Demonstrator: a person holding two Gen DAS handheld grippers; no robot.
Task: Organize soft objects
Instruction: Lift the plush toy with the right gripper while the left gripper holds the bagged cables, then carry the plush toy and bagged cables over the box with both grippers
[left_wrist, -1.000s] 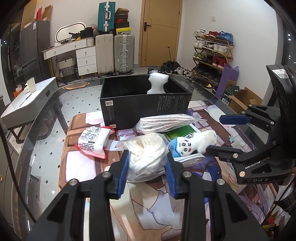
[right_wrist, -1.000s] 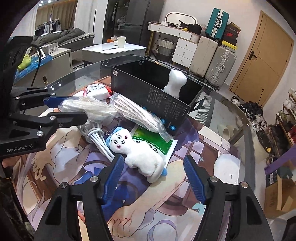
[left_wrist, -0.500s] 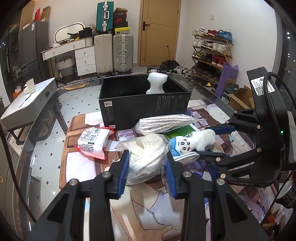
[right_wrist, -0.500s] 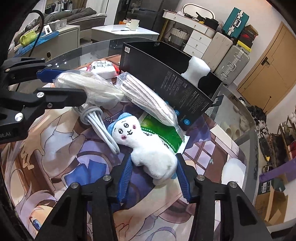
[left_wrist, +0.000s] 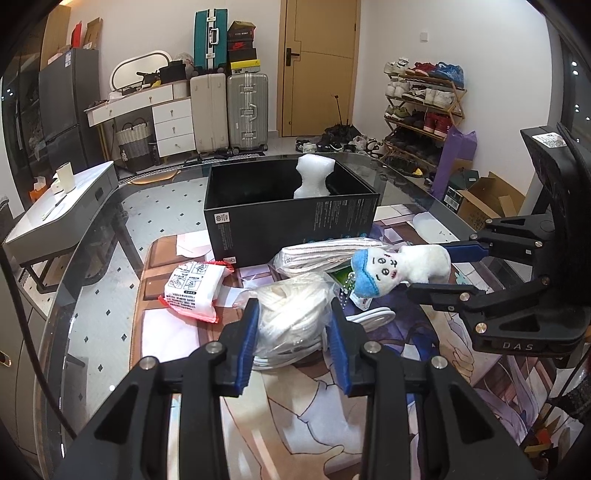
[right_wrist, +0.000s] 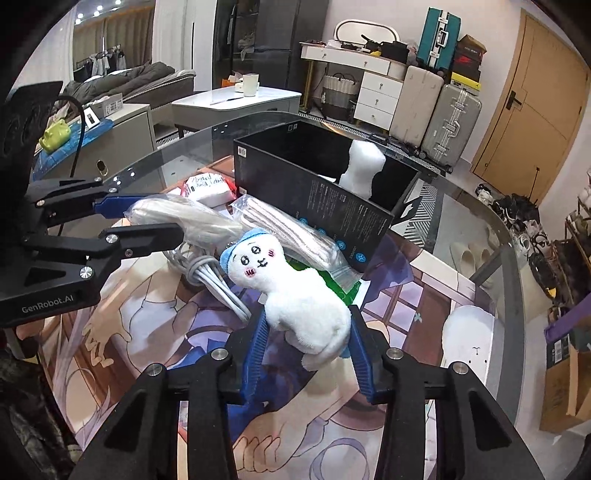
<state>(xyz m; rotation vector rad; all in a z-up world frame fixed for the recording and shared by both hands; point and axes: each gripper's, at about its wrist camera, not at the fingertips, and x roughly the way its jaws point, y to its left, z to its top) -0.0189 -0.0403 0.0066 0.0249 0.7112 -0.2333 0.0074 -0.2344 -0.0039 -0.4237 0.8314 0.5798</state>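
My right gripper is shut on a white plush toy with a blue cap and holds it above the mat; it also shows in the left wrist view. My left gripper is shut on a clear bag of white soft material, seen from the side in the right wrist view. An open black box stands behind them with a white foam piece inside. A second bagged striped bundle lies in front of the box.
A red-and-white packet lies left of the bag. A coiled white cable and a green packet lie on the printed mat. The glass table's edge curves to the right.
My right gripper closed on the plush toy and lifted it off the mat. My left gripper kept its hold on the bag and barely moved.
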